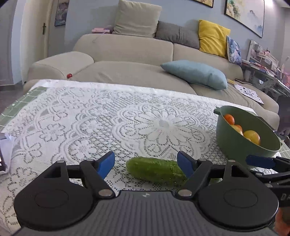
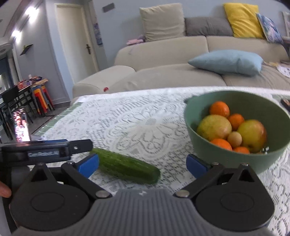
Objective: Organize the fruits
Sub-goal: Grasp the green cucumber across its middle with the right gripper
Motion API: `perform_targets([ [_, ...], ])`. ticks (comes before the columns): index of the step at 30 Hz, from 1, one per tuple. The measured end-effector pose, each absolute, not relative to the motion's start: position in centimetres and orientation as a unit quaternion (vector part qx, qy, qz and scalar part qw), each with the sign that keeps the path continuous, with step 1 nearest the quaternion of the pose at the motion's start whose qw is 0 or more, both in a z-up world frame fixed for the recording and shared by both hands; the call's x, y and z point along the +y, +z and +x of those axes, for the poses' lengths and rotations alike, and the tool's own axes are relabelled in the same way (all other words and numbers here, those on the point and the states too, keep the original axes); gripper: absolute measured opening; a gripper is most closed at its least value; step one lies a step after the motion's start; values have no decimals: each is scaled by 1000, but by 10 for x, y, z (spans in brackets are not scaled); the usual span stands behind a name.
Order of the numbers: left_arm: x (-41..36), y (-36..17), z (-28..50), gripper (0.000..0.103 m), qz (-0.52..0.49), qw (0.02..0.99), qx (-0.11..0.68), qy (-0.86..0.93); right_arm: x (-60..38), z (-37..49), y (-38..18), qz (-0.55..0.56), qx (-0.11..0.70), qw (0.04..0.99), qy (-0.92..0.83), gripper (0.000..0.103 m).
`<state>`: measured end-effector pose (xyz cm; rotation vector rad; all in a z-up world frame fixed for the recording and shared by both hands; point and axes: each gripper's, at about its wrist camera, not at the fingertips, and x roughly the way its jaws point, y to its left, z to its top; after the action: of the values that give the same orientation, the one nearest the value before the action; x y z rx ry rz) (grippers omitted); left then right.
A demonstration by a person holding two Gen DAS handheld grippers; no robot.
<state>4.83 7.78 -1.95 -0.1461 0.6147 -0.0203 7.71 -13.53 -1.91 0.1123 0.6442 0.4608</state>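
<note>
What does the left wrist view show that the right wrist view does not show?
Only the left wrist view shows a large framed landscape painting and a cluttered side shelf.

Only the right wrist view shows stacked coloured stools, and all the fruit in the bowl.

Both show the green cucumber on the white lace tablecloth, the green round bowl, the beige sofa, and open fingers.

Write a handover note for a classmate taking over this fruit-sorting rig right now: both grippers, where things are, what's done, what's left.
Left gripper: open, empty, fingers on either side of the cucumber without gripping it.
Right gripper: open, empty, beside the left one, near the same cucumber.
Green bowl: on the lace tablecloth, to the right, holding oranges and apples.
Done: the round fruit is in the bowl.
Left: the cucumber lies alone on the cloth; probably grasp and place it next.
</note>
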Motion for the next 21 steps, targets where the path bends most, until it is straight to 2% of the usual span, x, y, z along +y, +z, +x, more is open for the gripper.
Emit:
perform_targets([
  [5,79,-32,59,89,-81,943,322,-14,-142,86,-40,86,335,911,224,99],
  [9,81,-41,64,90,-80,943,324,-11,-139,88,-50,97,343,903,242,94],
  [21,99,-51,78,93,-169,931,322,-23,-123,98,-61,111,349,890,271,90],
])
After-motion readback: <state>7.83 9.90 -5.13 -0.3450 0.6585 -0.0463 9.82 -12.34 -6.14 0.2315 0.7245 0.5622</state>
